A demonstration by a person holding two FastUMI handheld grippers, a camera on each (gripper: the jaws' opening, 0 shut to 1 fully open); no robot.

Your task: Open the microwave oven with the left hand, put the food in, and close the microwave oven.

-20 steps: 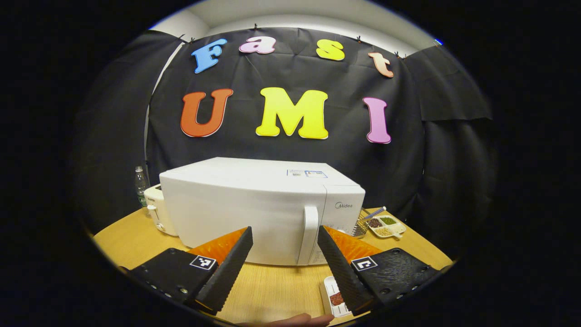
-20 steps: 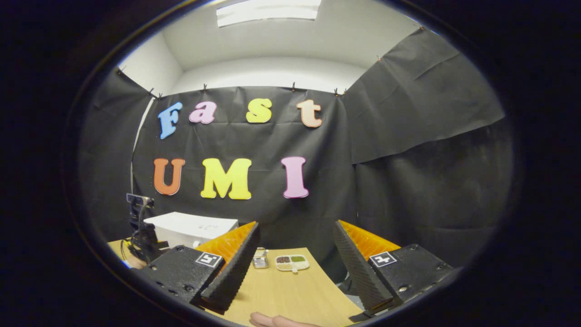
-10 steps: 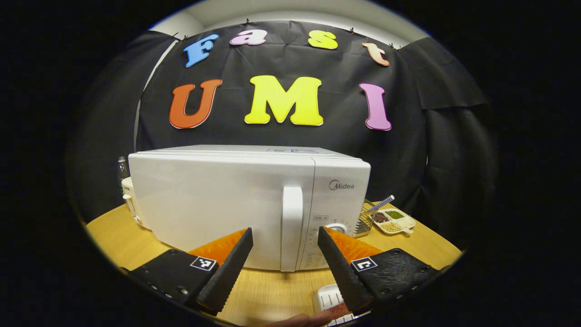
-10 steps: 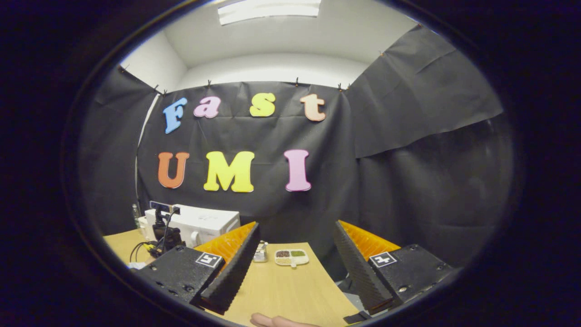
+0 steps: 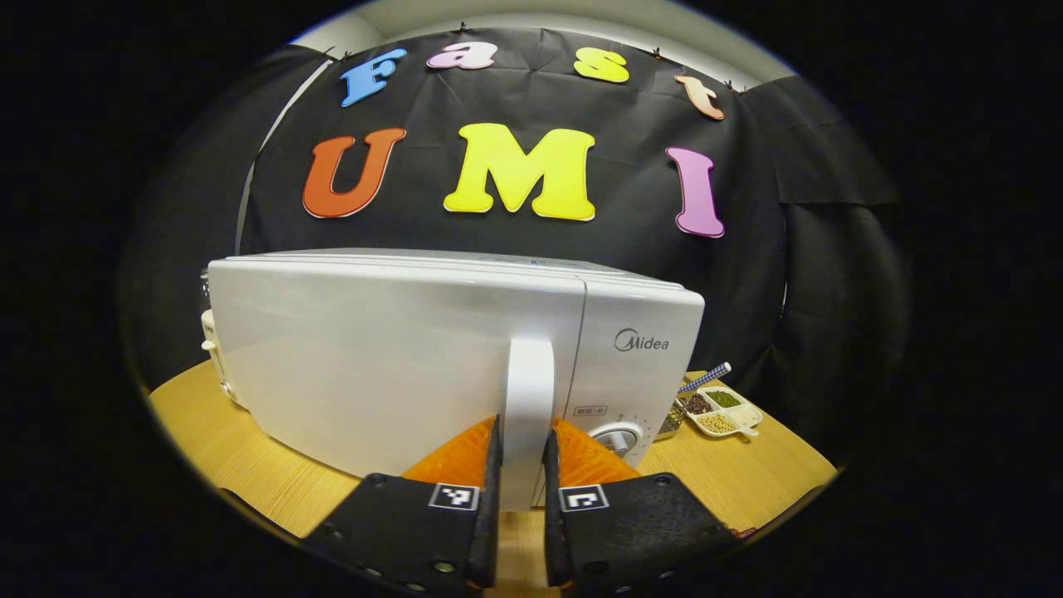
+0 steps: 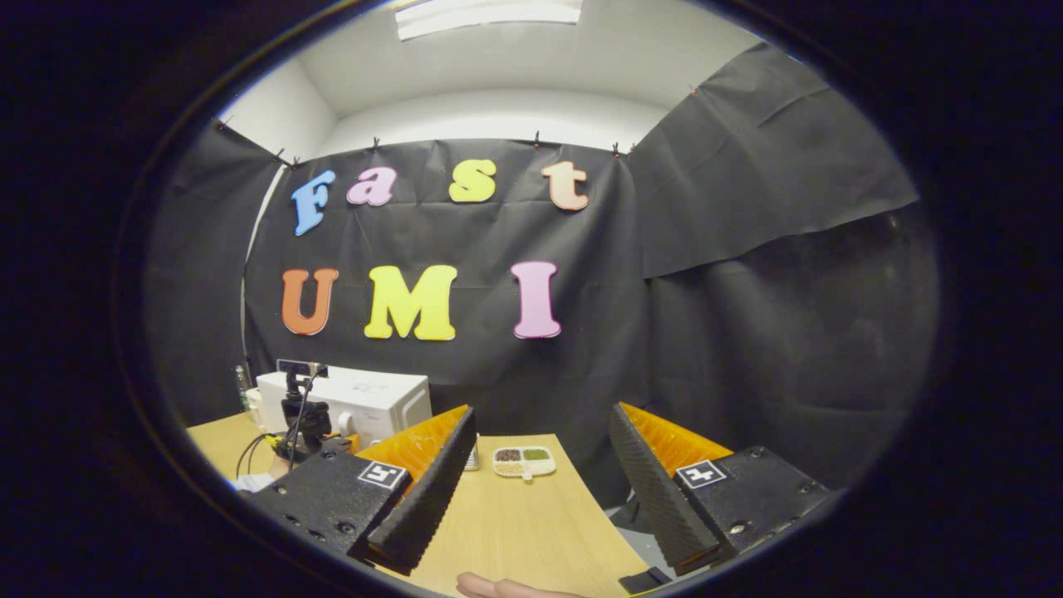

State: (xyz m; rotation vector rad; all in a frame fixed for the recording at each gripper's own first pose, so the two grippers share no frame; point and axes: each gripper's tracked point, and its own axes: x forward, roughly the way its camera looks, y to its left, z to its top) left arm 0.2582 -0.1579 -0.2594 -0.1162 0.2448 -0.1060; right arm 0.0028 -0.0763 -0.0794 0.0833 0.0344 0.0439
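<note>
The white microwave [image 5: 399,357] stands on the wooden table [image 5: 241,453] with its door shut. Its upright white handle [image 5: 529,390] runs down between my left gripper's fingers, and my left gripper [image 5: 521,469] is shut on the handle's lower part, both fingers pressing its sides. In the right gripper view the microwave [image 6: 365,399] sits far off at the left, with the left gripper [image 6: 303,419] in front of it. My right gripper [image 6: 540,490] hangs open over the table's near edge, nothing between its fingers.
A divided dish of beans [image 5: 721,411] and a metal basket with a striped straw [image 5: 704,378] lie right of the microwave. A white appliance [image 5: 212,349] stands behind its left side. A fingertip [image 6: 498,588] shows at the bottom of the right gripper view.
My left gripper moved in toward the microwave and went from open to shut on the door handle. The right gripper stayed open and barely shifted.
</note>
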